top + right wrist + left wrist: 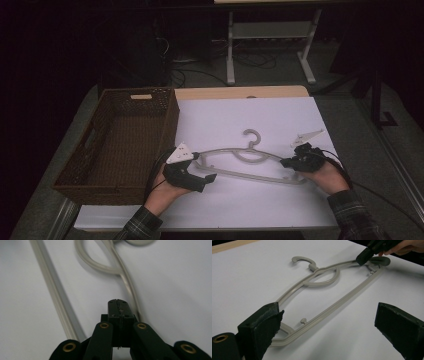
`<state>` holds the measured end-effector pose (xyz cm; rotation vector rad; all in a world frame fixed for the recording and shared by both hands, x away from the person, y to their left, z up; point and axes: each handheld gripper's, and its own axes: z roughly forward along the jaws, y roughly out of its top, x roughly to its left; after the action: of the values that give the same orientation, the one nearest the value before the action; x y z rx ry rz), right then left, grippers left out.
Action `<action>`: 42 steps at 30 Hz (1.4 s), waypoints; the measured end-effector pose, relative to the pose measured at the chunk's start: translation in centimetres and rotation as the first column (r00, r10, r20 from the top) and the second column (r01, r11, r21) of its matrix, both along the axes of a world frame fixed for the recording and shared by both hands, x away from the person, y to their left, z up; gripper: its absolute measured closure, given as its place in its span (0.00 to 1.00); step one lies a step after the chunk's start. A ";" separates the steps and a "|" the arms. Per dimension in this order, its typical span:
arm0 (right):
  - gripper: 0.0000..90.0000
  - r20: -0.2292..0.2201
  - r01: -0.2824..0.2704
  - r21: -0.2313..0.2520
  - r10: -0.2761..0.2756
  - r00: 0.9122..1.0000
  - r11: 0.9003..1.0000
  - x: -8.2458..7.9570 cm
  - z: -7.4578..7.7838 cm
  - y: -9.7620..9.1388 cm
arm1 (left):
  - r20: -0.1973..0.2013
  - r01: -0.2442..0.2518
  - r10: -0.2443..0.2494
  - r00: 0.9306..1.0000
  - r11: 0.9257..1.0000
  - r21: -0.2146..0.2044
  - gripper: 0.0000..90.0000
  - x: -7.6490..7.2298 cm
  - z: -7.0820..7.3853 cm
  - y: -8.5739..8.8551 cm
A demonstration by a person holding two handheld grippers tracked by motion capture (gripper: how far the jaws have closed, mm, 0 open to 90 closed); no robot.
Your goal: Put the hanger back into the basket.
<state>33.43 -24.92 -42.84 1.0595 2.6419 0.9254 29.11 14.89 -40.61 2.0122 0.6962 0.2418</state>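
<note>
A grey plastic hanger (250, 162) lies flat on the white tabletop (225, 205), hook pointing away from me. My left gripper (206, 181) sits at the hanger's left end, open. In the left gripper view its jaws (330, 312) stand wide apart, and the hanger's left corner (284, 338) lies beside the left jaw with no pad on it. My right gripper (286, 162) is at the hanger's right end. Its jaws (118, 302) are pressed together, and the hanger's arm (130, 290) runs under their tip. From the left gripper view, the right gripper (363, 258) touches the hanger's rounded right corner.
A brown wicker basket (172, 120) stands at the table's left side, close behind my left hand. A bare wooden strip (240, 92) edges the far side of the table. Beyond it, a white desk frame (270, 35) and cables sit on the dark floor.
</note>
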 end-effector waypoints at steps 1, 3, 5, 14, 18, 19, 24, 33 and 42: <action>0.99 -0.004 0.009 -0.005 -0.009 1.000 1.000 -0.1 -0.1 -0.3 | -0.001 -0.001 0.001 1.000 1.000 0.000 0.07 0.0 0.0 0.0; 1.00 -0.004 0.024 -0.023 -0.024 1.000 0.999 -0.1 -0.4 -0.7 | -0.001 0.001 -0.001 1.000 1.000 0.001 0.07 0.0 0.0 0.0; 1.00 -0.002 0.037 -0.046 -0.037 0.999 0.998 0.0 -0.6 -1.0 | -0.001 0.002 -0.002 1.000 1.000 0.001 0.07 0.0 0.0 0.0; 1.00 0.034 0.092 -0.098 -0.089 0.995 0.991 1.7 -1.0 -1.8 | -0.004 0.004 -0.004 1.000 1.000 0.007 0.07 0.0 -0.1 -0.1; 1.00 0.078 0.158 -0.129 -0.149 0.986 0.979 3.4 -1.3 -2.7 | -0.003 0.004 -0.004 1.000 1.000 0.007 0.07 0.0 -0.1 -0.1; 1.00 0.085 0.174 -0.123 -0.164 0.983 0.977 3.8 -1.3 -3.0 | -0.003 0.004 -0.004 1.000 1.000 0.009 0.07 0.0 -0.1 -0.1; 1.00 0.095 0.195 -0.064 -0.189 0.977 0.979 4.0 -1.1 -3.6 | -0.004 0.004 -0.004 1.000 1.000 0.008 0.07 0.0 -0.1 -0.1; 1.00 0.104 0.108 0.085 -0.116 0.988 0.991 1.0 0.6 -0.9 | -0.003 0.005 -0.005 1.000 1.000 0.014 0.07 -0.1 -0.1 -0.1; 1.00 0.077 -0.004 0.095 -0.004 0.997 0.995 0.3 0.0 3.6 | -0.005 0.008 -0.008 1.000 1.000 0.024 0.07 -0.1 -0.3 -0.2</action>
<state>33.70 -21.34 -42.81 1.0223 2.5586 1.0798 29.05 14.68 -40.88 2.0387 0.6911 0.2417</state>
